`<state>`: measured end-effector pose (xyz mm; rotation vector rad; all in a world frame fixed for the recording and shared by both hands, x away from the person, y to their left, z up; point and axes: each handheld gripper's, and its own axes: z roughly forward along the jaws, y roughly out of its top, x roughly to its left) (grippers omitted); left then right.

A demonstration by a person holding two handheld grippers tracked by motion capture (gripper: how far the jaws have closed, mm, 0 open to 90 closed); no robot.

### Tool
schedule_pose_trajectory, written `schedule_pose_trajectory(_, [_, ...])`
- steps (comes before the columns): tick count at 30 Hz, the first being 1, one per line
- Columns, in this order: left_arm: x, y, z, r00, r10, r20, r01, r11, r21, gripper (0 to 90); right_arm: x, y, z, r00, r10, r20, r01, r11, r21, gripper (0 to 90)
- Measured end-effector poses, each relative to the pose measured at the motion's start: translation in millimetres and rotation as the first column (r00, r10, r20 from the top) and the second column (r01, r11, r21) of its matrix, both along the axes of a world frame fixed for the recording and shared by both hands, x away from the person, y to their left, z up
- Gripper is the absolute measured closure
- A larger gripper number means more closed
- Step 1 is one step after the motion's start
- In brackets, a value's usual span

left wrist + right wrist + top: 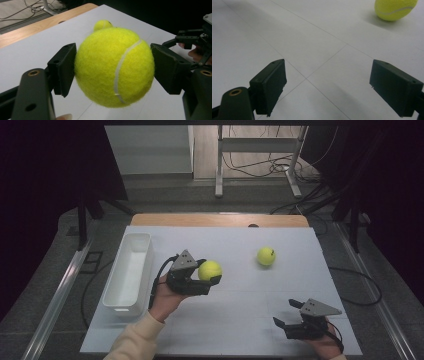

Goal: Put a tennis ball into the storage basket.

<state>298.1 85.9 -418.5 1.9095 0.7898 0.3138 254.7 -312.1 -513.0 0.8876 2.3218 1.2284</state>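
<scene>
Two balls, one gripped above the table.
The left gripper (212,279) clamps a ball (209,270) just right of the bin (131,272); the second ball (266,255) lies farther right on the mat (240,305). The right gripper (289,314) gapes wide, empty.

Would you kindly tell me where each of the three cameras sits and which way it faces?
High view: above the person's side, looking forward and down on the white board; shows both forearms and tongs.
Left gripper view: rides the left tongs, looking along the jaws clamped on a tennis ball; the right tongs show beyond.
Right gripper view: rides the open right tongs, looking low across the board.
Shared: all three views show the second ball.
</scene>
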Motion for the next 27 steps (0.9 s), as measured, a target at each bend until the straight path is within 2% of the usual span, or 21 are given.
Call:
schedule_pose_trajectory(19, [10.6,19.2,5.5,0.9980,0.062,-0.001,-0.062,0.9980,-0.004,25.8,0.1,0.0,-0.1,1.0000,-0.003,0.000,0.003,1.0000,-0.002,14.3])
schedule_pose_trajectory(27, [17.1,36.7,12.5,0.9946,0.104,-0.004,-0.104,0.9944,-0.017,25.7,0.2,0.0,-0.2,1.0000,-0.004,0.000,0.004,1.0000,-0.003,14.3])
